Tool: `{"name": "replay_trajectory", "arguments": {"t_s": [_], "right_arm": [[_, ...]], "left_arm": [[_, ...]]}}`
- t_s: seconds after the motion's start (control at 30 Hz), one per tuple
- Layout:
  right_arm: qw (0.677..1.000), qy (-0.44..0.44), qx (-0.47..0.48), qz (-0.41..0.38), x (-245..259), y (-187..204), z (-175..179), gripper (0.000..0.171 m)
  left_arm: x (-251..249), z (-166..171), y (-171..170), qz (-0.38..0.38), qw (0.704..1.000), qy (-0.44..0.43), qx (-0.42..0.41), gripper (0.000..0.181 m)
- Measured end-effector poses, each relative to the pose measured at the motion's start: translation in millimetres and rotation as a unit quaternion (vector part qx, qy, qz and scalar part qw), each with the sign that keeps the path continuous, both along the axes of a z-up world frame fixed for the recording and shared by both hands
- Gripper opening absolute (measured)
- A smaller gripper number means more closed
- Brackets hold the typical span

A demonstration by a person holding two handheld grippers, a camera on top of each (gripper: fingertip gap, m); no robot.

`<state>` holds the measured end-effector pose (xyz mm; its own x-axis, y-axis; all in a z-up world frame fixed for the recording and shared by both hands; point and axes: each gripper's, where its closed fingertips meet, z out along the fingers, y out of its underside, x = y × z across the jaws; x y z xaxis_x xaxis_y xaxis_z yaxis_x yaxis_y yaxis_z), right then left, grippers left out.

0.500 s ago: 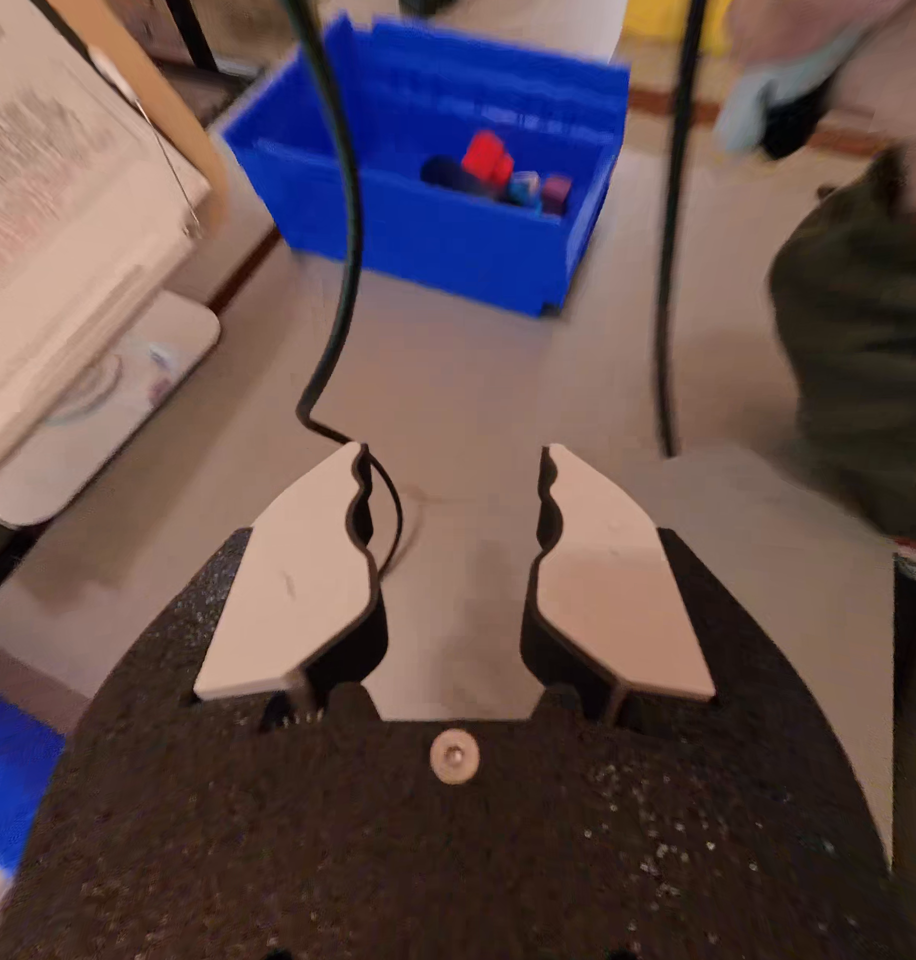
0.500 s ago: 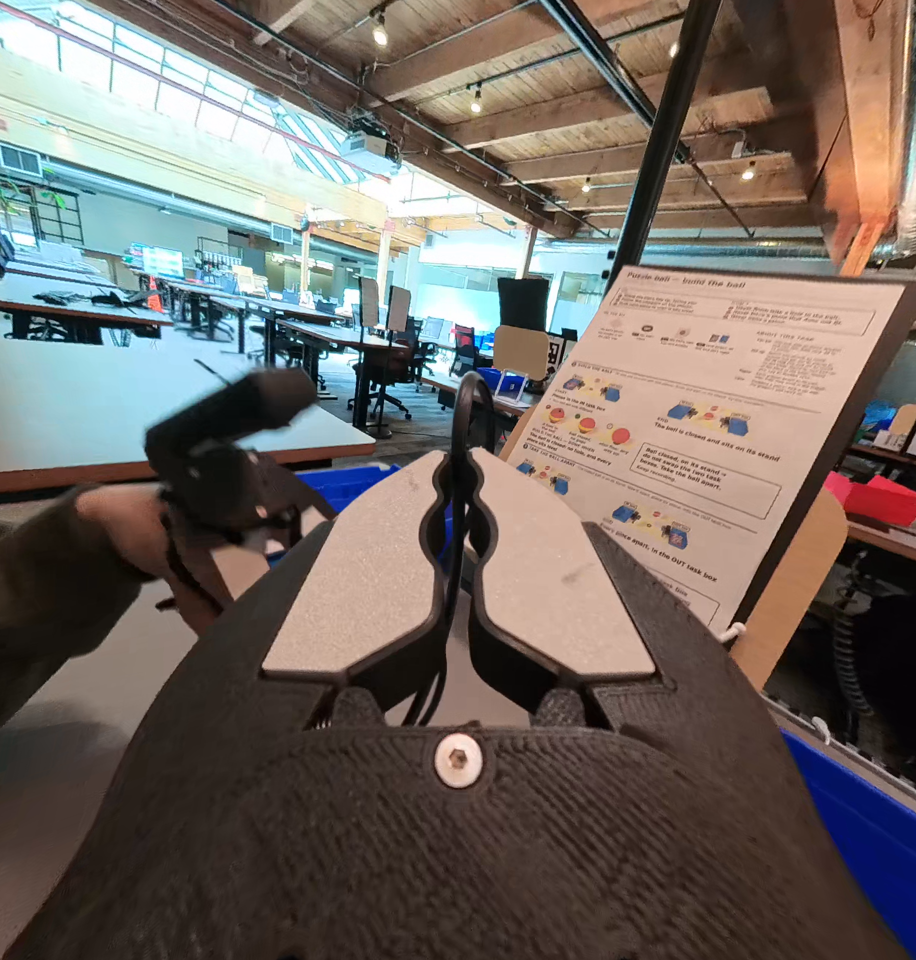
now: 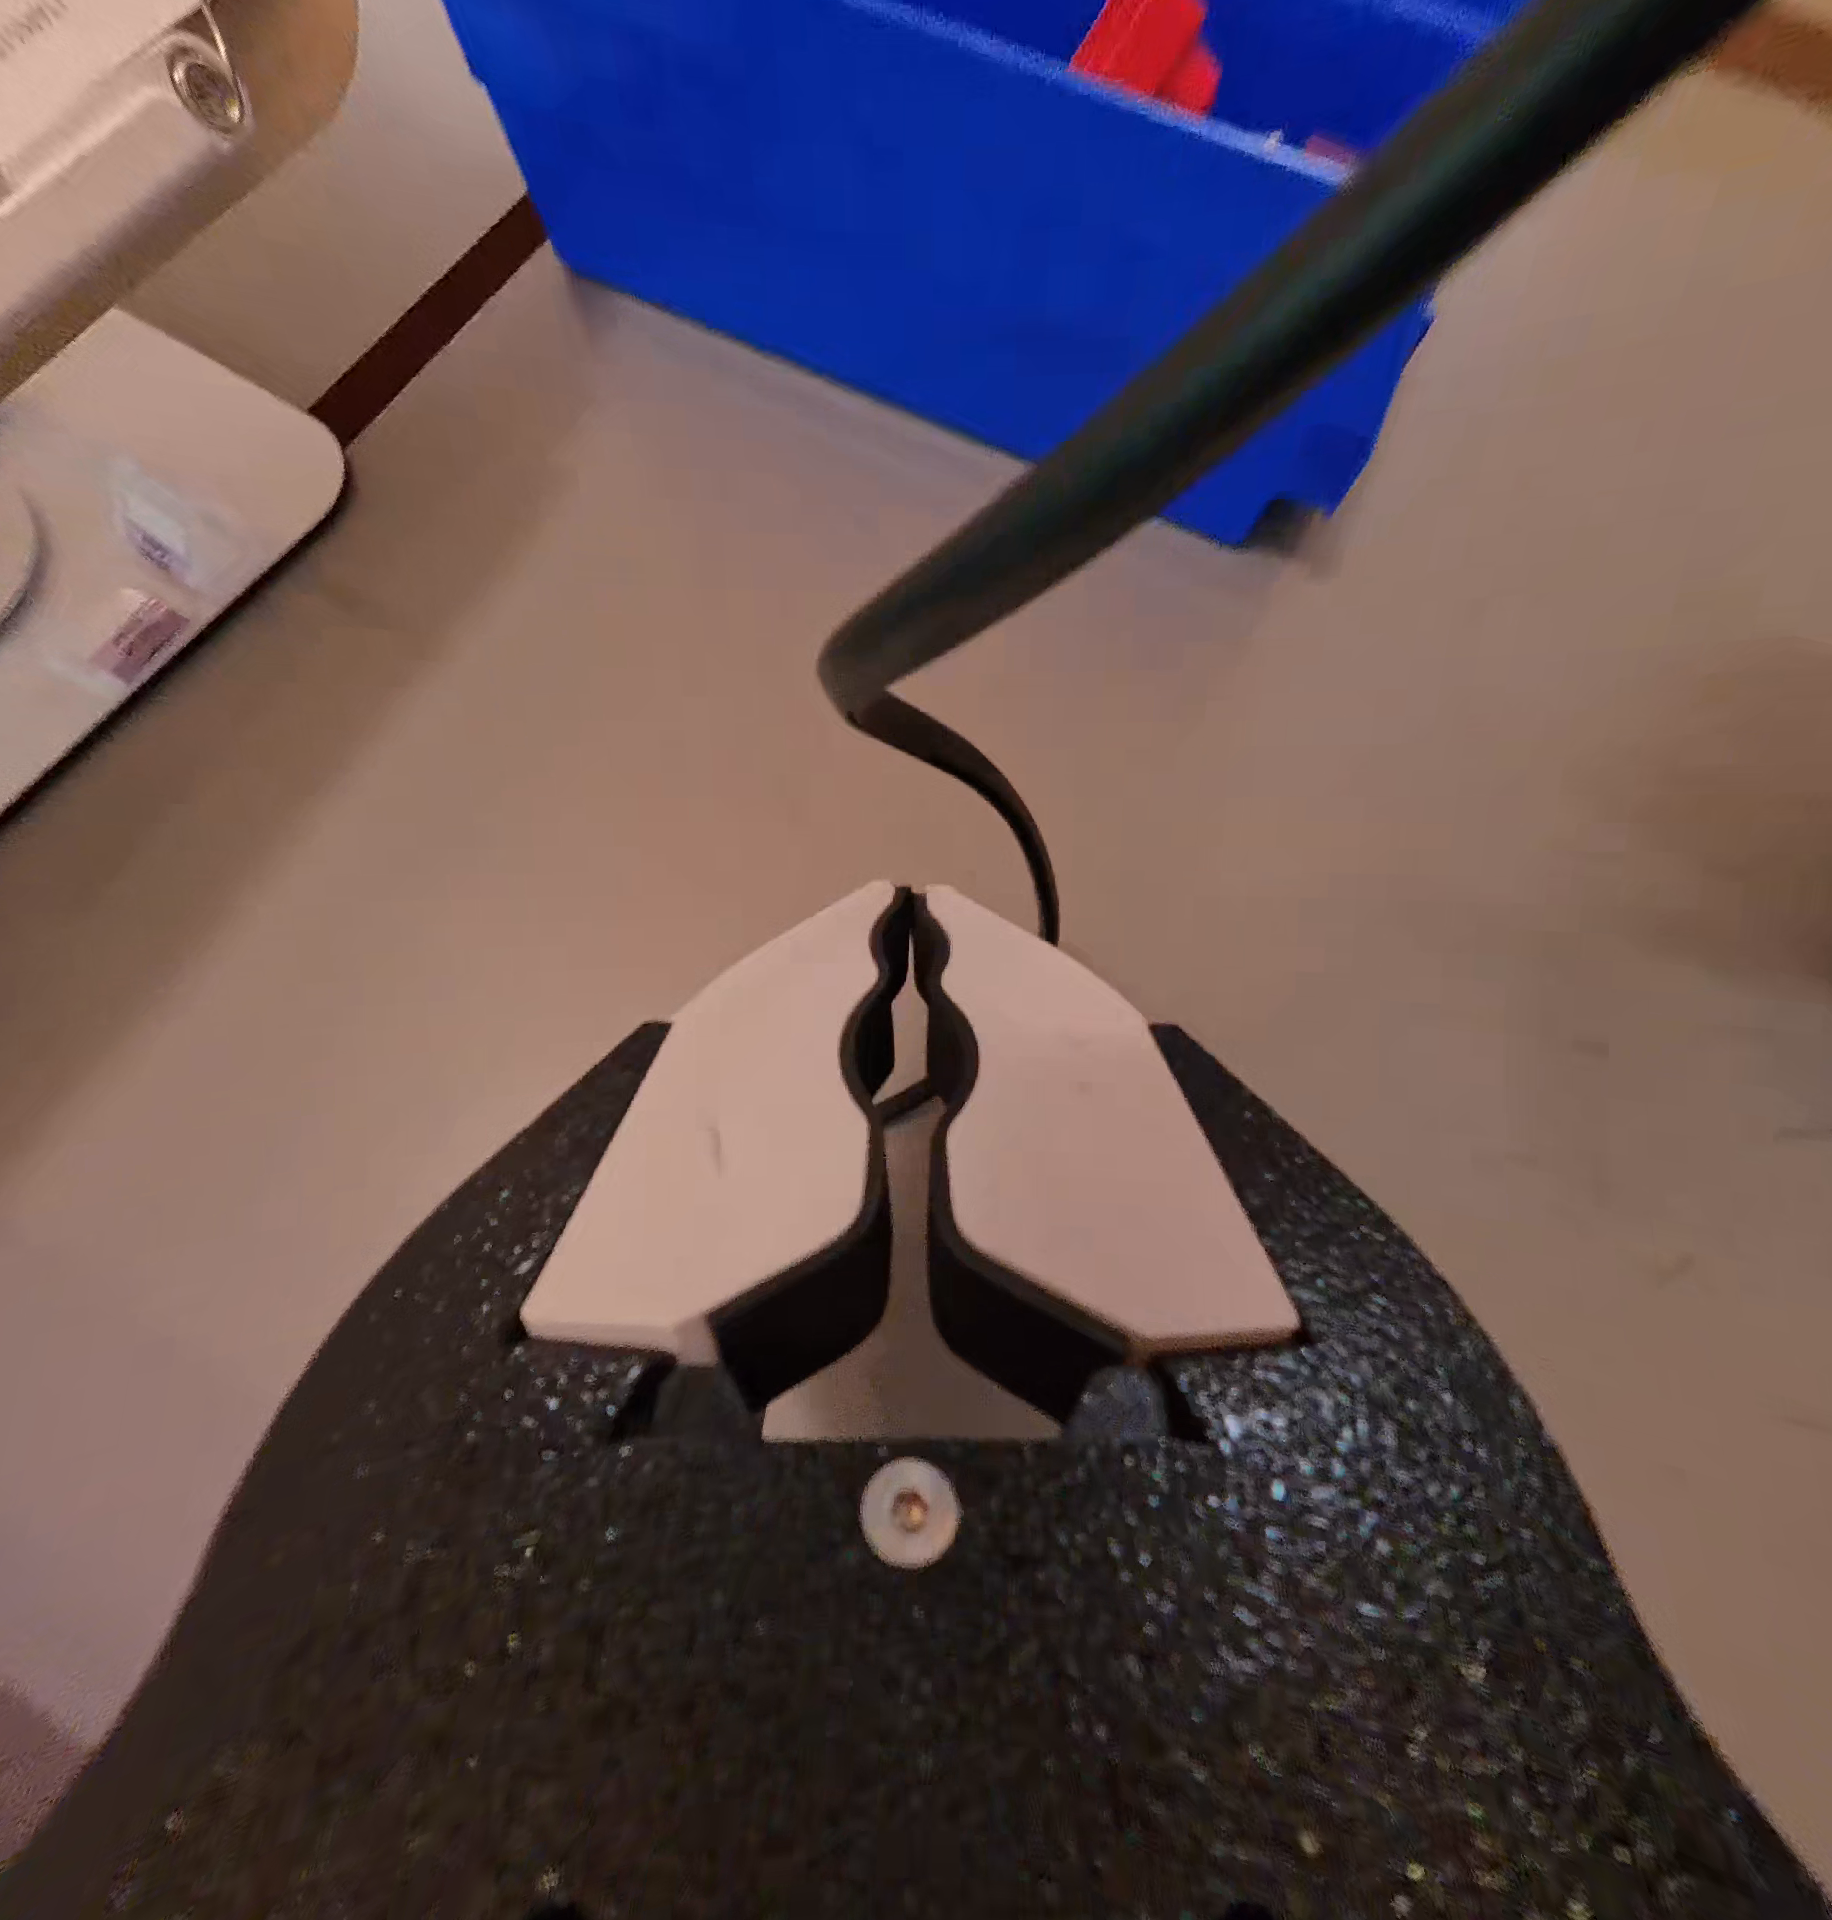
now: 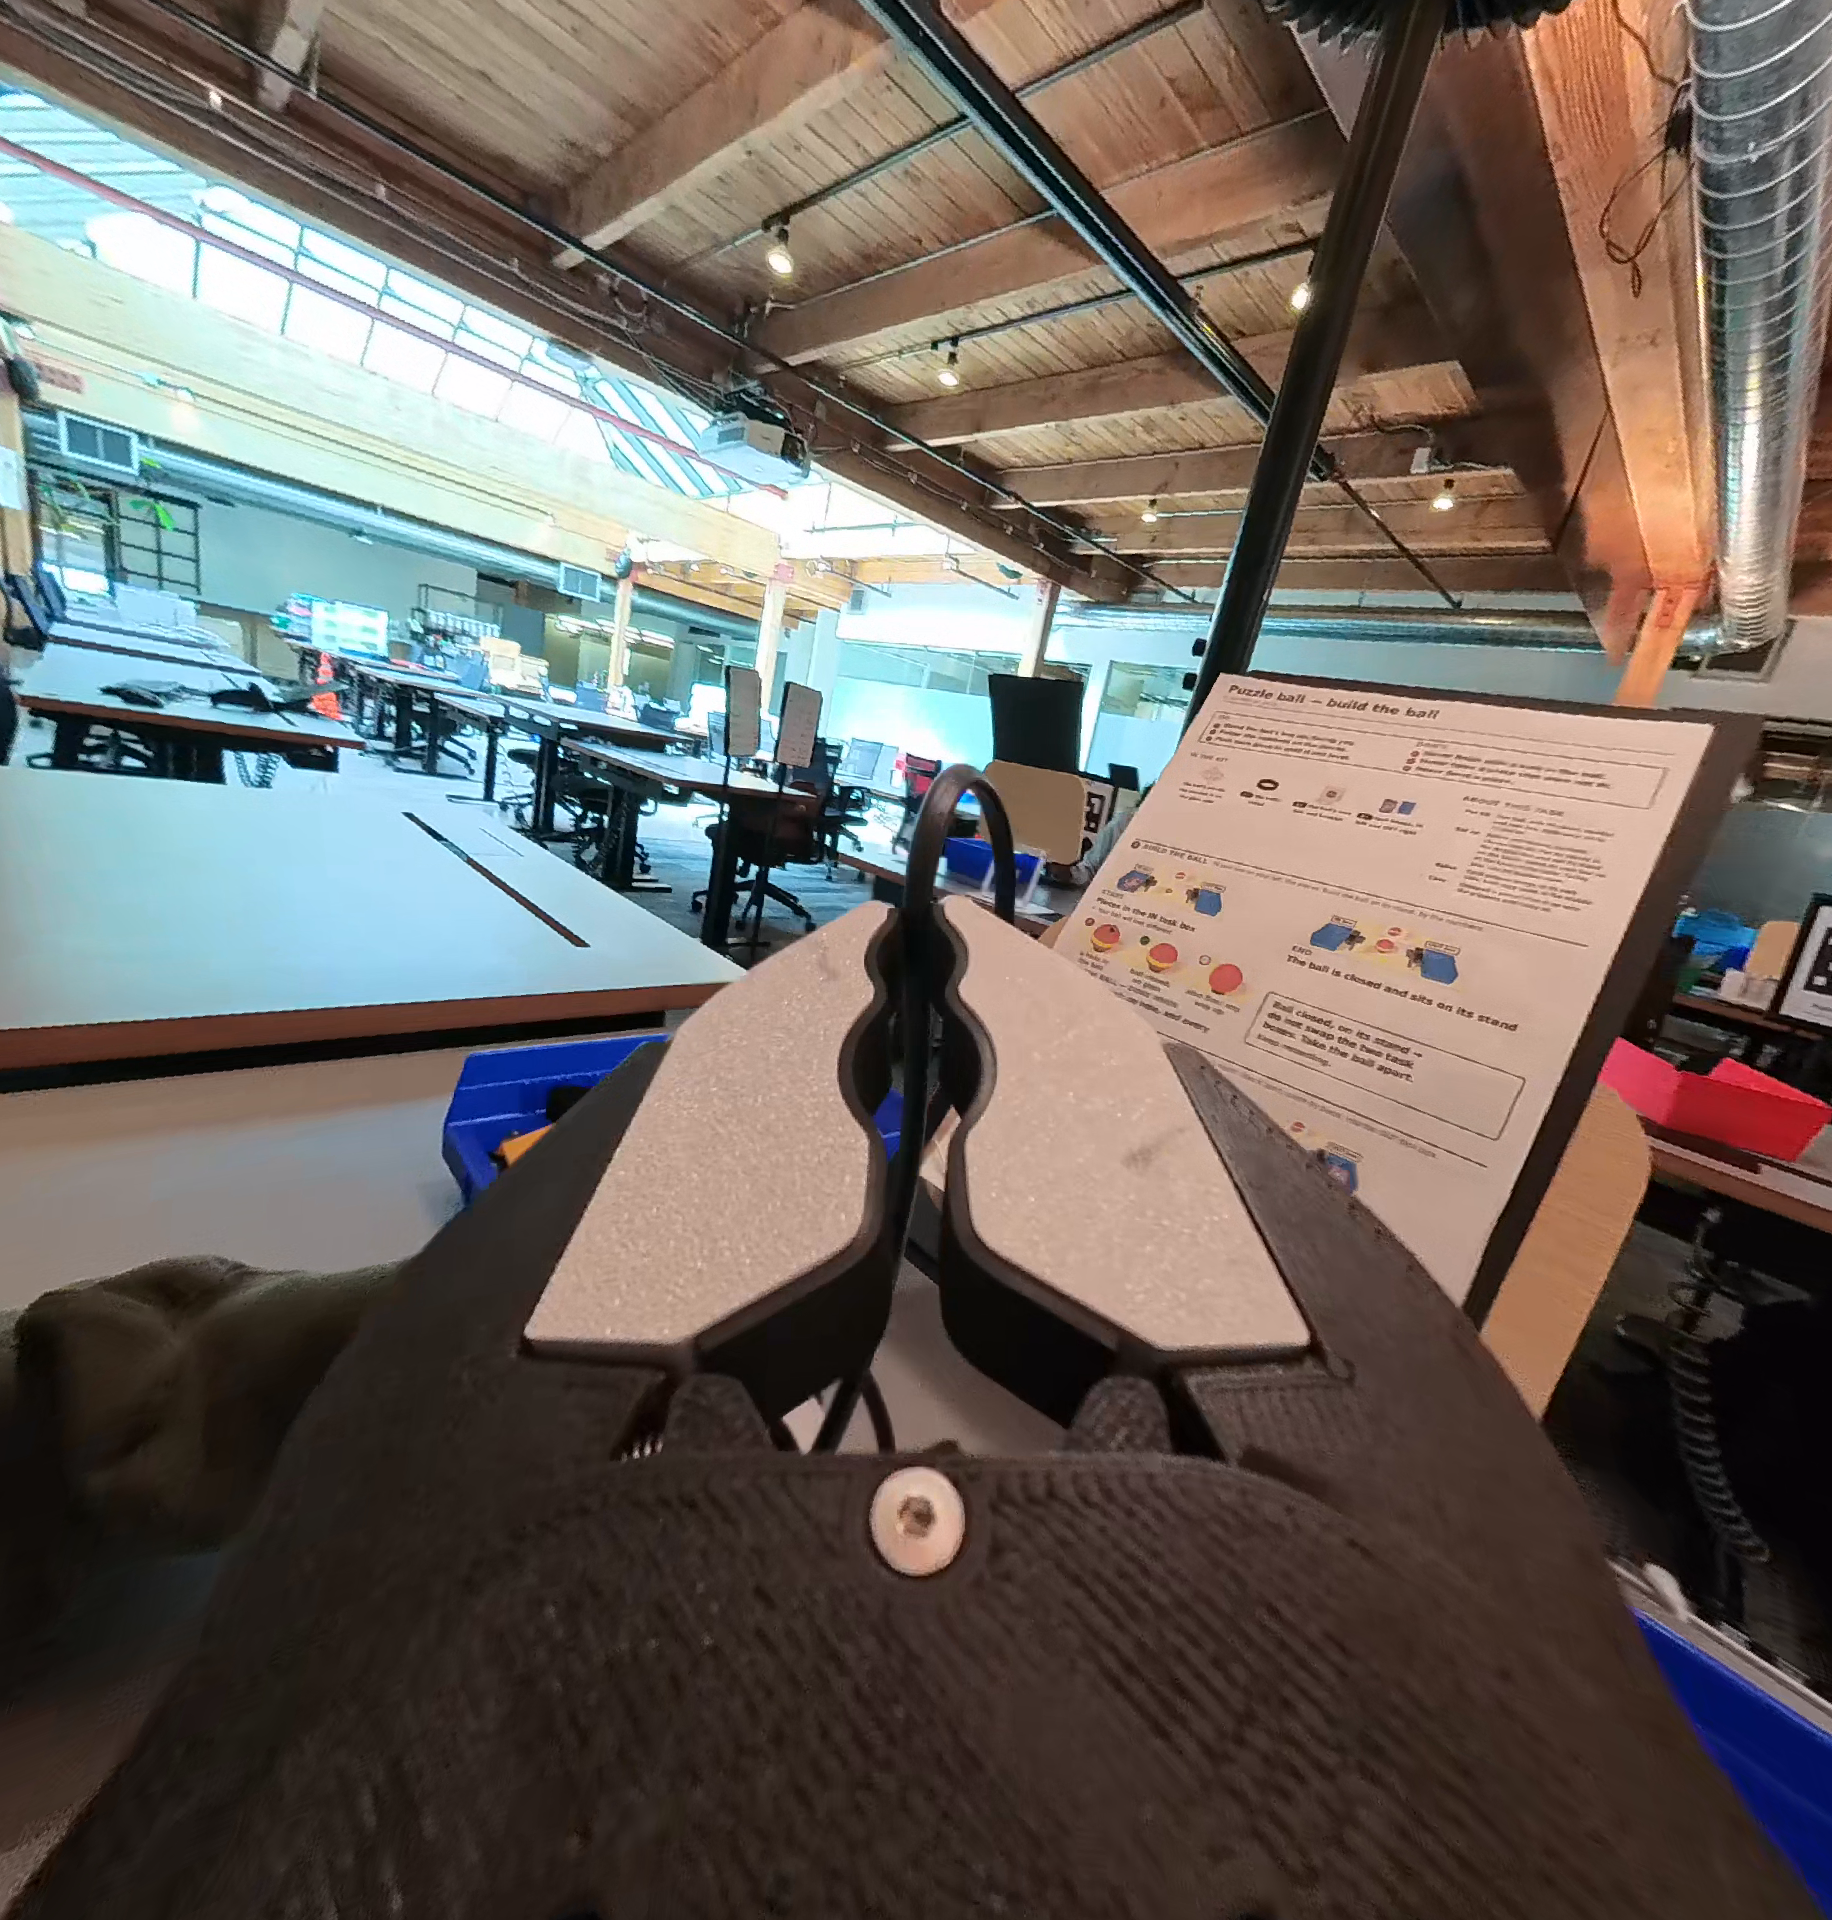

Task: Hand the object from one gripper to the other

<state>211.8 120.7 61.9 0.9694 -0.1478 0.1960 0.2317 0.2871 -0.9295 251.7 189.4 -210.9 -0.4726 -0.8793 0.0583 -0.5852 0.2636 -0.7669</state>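
The object is a thin black rubber band. In the left wrist view the band (image 3: pixel 953 758) runs from the top right down to a kink, then curves in behind my right-hand fingertip. A short piece of it shows in the gap between the pads. My left gripper (image 3: pixel 910 902) is shut, low over the grey table (image 3: pixel 476 935), and seems to pinch the band. In the right wrist view my right gripper (image 4: pixel 920 914) is shut on the same band (image 4: pixel 959 805). A small loop of it stands above the fingertips, and the rest hangs down between the pads.
A blue bin (image 3: pixel 891 208) holding red pieces stands just ahead of the left gripper. A white stand base (image 3: pixel 164 540) lies to the left. In the right wrist view an instruction board (image 4: pixel 1411 935), a black pole (image 4: pixel 1296 416), a blue bin (image 4: pixel 538 1091) and a sleeve (image 4: pixel 112 1403) are near. Spacing between my two grippers at the tips: around 30 centimetres.
My left gripper has gone from open to shut and moved forward toward the blue bin. The band now runs taut to the upper right. The right gripper stays shut on the band.
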Motion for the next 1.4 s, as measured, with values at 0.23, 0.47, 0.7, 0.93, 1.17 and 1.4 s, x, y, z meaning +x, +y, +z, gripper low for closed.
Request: {"name": "replay_trajectory", "arguments": {"t_s": [0.23,0.47,0.7,0.93,1.17,1.4], "right_arm": [[1.000,0.000,-0.005,0.006,-2,3,-2,0.004],[1.000,-0.003,-0.009,0.001,0,3,-4,0.004],[0.991,-0.001,-0.120,-0.063,30,22,-46,0.004],[0.984,0.041,-0.162,0.064,-6,67,-79,0.004],[0.981,0.041,-0.167,0.089,-18,81,-90,0.005],[0.976,0.059,-0.168,0.128,-25,83,-93,0.011]], "left_arm": [[-4,-9,-20,-0.038,0.998,0.021,-0.044,0.037],[-2,-11,-23,-0.047,0.998,0.019,-0.042,0.003],[-7,90,10,0.016,0.977,-0.111,-0.180,0.003],[-51,192,11,-0.022,0.902,-0.208,-0.378,0.003],[-55,199,5,-0.033,0.895,-0.205,-0.395,0.003],[-57,200,2,-0.037,0.898,-0.208,-0.387,0.003]]}}
